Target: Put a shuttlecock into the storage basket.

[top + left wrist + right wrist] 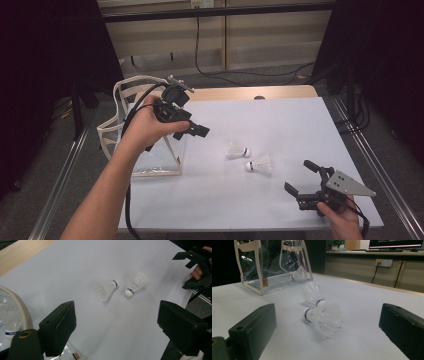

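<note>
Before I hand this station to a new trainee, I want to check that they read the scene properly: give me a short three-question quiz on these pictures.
1. How many shuttlecocks lie loose on the white table top, outside the clear bag?
2. True or false: the left hand-held gripper is shut on a shuttlecock.
3. Which hand-held gripper is nearer the clear bag? A) left B) right

Key:
1. Two: the left shuttlecock and the right shuttlecock, side by side. A third shuttlecock is inside the bag.
2. False: its jaws stand open with nothing between them.
3. A.
</note>
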### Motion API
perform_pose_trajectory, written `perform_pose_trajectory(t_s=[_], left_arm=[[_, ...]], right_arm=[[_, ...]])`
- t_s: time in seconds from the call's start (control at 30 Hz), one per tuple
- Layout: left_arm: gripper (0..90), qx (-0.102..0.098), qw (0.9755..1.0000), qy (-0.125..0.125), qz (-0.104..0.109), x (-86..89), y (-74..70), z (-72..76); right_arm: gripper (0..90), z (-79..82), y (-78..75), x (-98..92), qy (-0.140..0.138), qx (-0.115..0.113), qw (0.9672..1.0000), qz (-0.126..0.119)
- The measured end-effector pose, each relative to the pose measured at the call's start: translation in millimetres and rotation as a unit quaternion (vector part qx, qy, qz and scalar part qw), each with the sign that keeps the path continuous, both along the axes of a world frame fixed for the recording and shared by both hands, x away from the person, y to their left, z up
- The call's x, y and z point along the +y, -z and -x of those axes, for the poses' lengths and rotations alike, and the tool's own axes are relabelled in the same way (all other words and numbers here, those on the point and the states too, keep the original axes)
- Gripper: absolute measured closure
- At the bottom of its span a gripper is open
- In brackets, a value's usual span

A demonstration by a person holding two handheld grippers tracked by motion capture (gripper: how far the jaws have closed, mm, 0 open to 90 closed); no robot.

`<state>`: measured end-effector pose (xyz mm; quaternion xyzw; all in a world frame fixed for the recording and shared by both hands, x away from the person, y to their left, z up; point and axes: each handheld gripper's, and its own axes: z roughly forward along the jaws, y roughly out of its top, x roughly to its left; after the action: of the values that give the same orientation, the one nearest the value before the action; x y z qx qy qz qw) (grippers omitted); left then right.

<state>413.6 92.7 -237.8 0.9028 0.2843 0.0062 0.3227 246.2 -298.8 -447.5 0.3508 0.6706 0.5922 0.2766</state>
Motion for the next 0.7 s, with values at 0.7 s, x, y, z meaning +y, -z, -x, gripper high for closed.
perform_pose_trajectory(t_s=[0.7], left_arm=[[14.2,0.012,0.9995,0.030,0.000,-15.1,29.9,5.9]], right_arm=[[0.7,0.1,-0.2,-0.3,0.000,-0.002,1.0000,-0.001]])
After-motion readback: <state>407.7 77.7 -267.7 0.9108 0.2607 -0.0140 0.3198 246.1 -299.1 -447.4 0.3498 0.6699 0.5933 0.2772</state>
